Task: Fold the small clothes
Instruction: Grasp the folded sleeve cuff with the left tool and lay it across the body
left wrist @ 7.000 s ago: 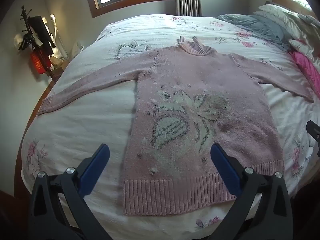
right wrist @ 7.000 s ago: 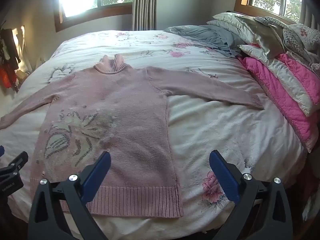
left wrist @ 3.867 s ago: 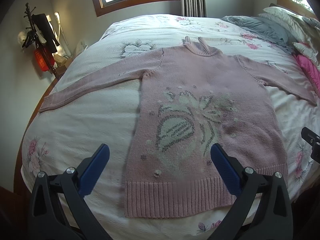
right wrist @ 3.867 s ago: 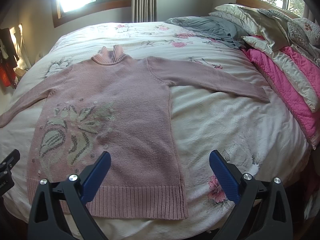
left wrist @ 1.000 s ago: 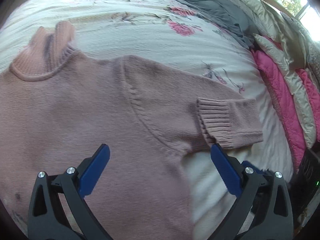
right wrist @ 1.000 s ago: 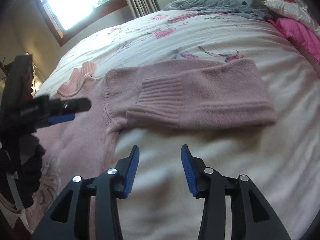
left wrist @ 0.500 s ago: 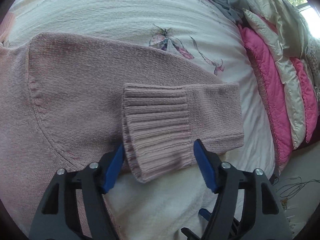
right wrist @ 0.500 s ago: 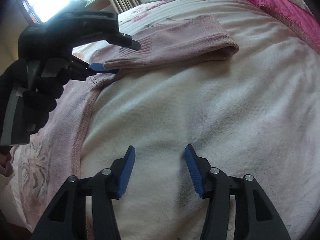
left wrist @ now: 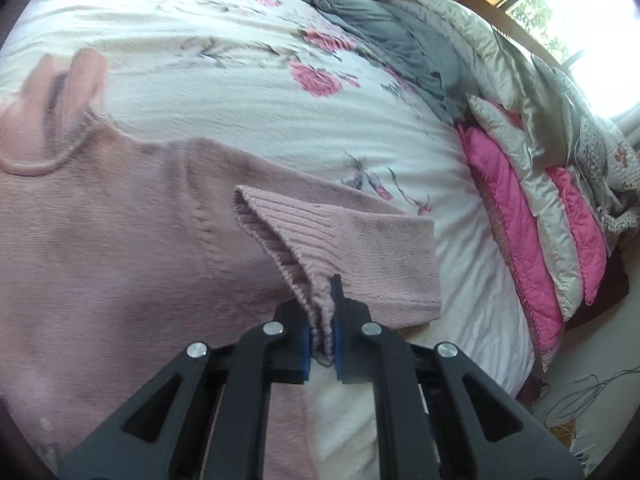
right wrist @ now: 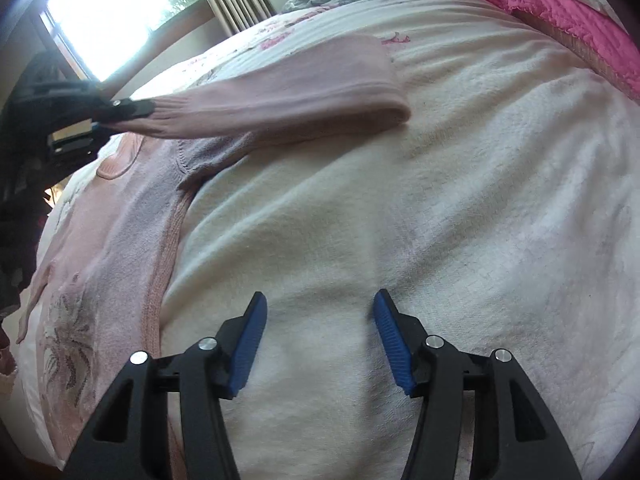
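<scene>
Sweater (left wrist: 120,240) cuff (left wrist: 296,240) in left gripper (left wrist: 322,320); pillows (left wrist: 520,208) beside

The sweater (left wrist: 120,240) was pale pink, with a grey and cream leaf motif on its front. The bedspread (right wrist: 400,200) was cream with pink and grey flowers. To the right lay a hot-pink quilt (left wrist: 516,216), a grey blanket (left wrist: 392,44) and cream pillows (left wrist: 500,80). Both grippers were black with blue pads (right wrist: 390,336).
</scene>
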The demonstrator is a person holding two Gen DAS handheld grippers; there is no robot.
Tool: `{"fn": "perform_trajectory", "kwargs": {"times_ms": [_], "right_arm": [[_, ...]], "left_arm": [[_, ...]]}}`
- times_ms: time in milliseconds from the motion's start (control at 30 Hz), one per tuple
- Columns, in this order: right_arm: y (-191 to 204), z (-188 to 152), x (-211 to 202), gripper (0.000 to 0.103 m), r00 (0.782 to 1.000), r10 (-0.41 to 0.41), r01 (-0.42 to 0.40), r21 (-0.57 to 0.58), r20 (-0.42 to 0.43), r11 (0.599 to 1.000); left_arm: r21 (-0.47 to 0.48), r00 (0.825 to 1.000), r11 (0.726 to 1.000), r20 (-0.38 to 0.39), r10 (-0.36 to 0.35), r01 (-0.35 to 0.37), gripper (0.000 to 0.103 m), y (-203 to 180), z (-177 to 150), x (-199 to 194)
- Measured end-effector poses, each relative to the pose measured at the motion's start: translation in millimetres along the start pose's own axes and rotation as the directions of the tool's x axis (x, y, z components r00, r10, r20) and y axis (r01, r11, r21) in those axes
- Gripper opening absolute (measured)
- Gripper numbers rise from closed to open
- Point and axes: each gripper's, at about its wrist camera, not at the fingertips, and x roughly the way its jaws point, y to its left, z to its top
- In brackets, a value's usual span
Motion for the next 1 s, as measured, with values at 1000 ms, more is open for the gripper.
{"fn": "perform_trajectory", "kwargs": {"times_ms": [1000], "right_arm": [[151.7, 117.0, 113.2, 0.057, 0.992, 0.001, -0.025, -0.182, -0.130, 0.983]], "left_arm": [[-0.290, 0.953, 0.922, 0.084, 0.293, -0.258, 0.019, 285.8, -18.4, -158.4]]}}
